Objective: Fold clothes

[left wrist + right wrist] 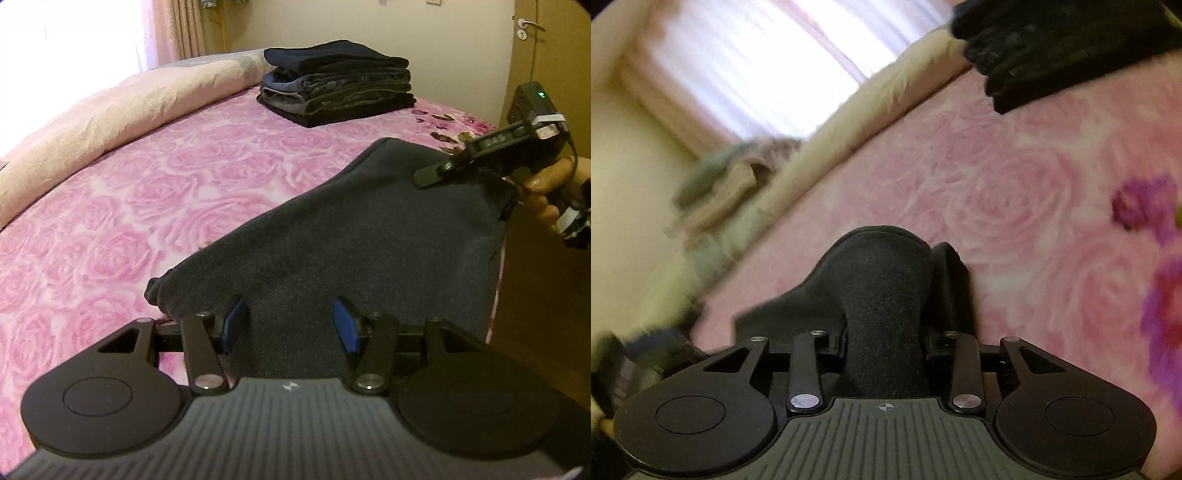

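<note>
A dark grey fleece garment [369, 236] lies over the near right part of the bed with the pink rose cover [147, 192]. My left gripper [290, 321] is open at the garment's near edge. Its blue pads [234, 325] stand wide apart with the cloth between and under them. My right gripper [432, 177], held by a hand, is shut on the garment's far right corner, which is lifted off the bed. In the right wrist view the gripper [897, 254] has a fold of the garment [882, 295] bunched between its fingers, and the left finger is hidden by the cloth.
A stack of folded dark clothes [336, 88] sits at the far side of the bed and shows as a dark shape [1052, 48] at upper right. A rolled cream quilt [110, 122] runs along the left. A door [532, 55] stands at the right. Loose clothes [720, 184] lie by the window.
</note>
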Tool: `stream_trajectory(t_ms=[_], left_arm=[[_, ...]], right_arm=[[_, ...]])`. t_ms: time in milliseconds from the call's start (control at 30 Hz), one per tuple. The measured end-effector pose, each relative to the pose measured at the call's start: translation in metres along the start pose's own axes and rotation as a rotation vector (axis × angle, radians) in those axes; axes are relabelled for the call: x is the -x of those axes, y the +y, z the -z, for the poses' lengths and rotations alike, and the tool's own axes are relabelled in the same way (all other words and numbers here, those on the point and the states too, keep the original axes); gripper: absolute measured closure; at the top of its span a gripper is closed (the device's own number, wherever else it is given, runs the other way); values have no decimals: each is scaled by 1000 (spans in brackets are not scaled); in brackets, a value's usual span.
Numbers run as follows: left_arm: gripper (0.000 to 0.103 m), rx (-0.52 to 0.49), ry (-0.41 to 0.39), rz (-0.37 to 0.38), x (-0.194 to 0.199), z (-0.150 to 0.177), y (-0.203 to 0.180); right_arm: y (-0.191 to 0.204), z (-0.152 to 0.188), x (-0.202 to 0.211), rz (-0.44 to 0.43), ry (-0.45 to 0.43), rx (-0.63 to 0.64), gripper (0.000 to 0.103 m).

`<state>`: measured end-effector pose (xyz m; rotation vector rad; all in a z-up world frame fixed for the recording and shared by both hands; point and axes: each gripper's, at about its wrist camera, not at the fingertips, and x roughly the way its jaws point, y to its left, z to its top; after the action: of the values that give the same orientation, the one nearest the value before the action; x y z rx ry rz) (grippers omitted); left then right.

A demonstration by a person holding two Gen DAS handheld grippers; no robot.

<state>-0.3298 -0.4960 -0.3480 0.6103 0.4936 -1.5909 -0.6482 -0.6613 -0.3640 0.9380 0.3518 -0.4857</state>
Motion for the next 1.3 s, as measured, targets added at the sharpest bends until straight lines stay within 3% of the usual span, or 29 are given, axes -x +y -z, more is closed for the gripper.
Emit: stream_trajectory(t_ms=[67,200,267,333,400,533,600,667,700,933,1000,1067,1200,1300], left_arm=[[56,3,-7,-2,3,-2,0],[61,11,-22,-5,8,-5,1],[61,69,-48,-3,15,-9,10],[65,93,-54,4,12,-15,17],[74,108,-46,14,4,-21,22],[76,151,60,24,-37,-19,32],[75,148,59,20,-36,-19,31],[76,145,58,17,-35,-18,29],[76,143,57,16,-34,-17,28],[76,131,53,5,-31,-14,22],[74,120,31,71,-13,-12,9],[73,103,57,143,-6,-2,-5],[71,-48,95,106,2,30,-34],[71,-14,98,104,11,33,-28]], right_arm=[[6,-1,13,29,-36,8,58],[27,-2,43,108,-125,85,58],[45,-4,59,134,-193,161,58],[62,-5,65,98,-229,219,58],[74,-10,60,24,-207,245,58],[73,-15,19,3,-65,271,58],[53,-18,1,47,-38,235,58],[36,-22,-8,77,-41,191,78],[29,-24,-9,86,-51,169,78],[62,-16,27,111,-90,284,77],[72,0,41,68,-89,301,76],[64,20,46,76,-69,267,73],[46,58,58,92,-30,198,73],[42,75,77,99,-41,155,73]])
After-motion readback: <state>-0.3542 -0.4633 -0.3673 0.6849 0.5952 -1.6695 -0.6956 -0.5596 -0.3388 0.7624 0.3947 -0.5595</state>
